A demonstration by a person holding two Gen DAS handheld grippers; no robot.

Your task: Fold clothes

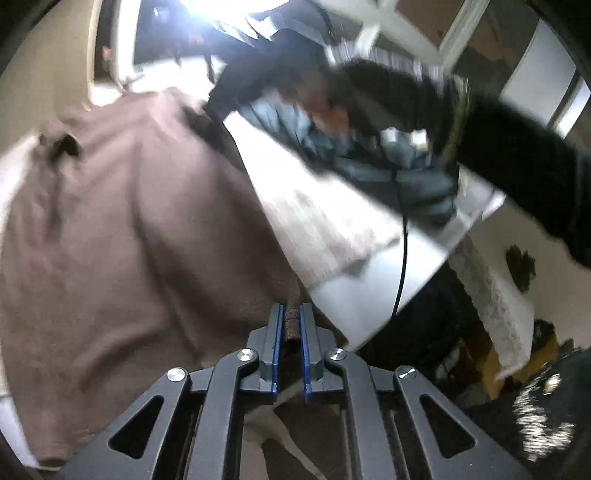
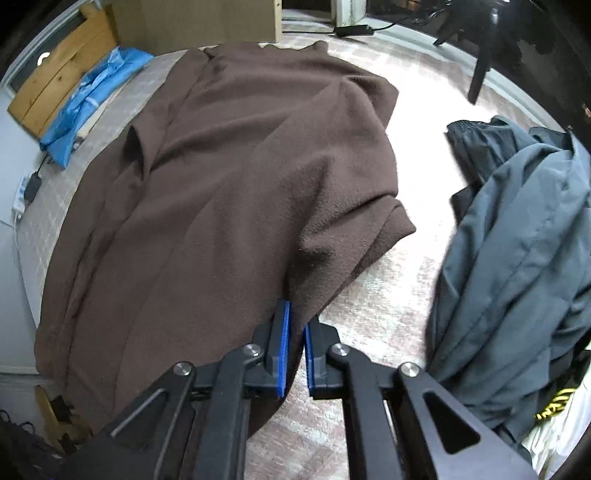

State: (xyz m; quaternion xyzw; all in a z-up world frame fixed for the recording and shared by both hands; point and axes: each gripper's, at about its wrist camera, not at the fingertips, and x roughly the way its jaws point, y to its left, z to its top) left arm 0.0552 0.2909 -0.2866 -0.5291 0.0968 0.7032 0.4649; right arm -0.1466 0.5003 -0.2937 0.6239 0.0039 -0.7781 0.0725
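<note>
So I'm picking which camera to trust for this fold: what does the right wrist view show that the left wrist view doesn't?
Only the right wrist view shows the blue plastic bag, the wooden board and the cardboard box beyond the bed. Only the left wrist view shows the person's dark sleeve and a hanging black cable. Both show the brown fleece garment, the pale bed cover and the grey clothes pile; the left gripper and the right gripper each pinch the fleece.
</note>
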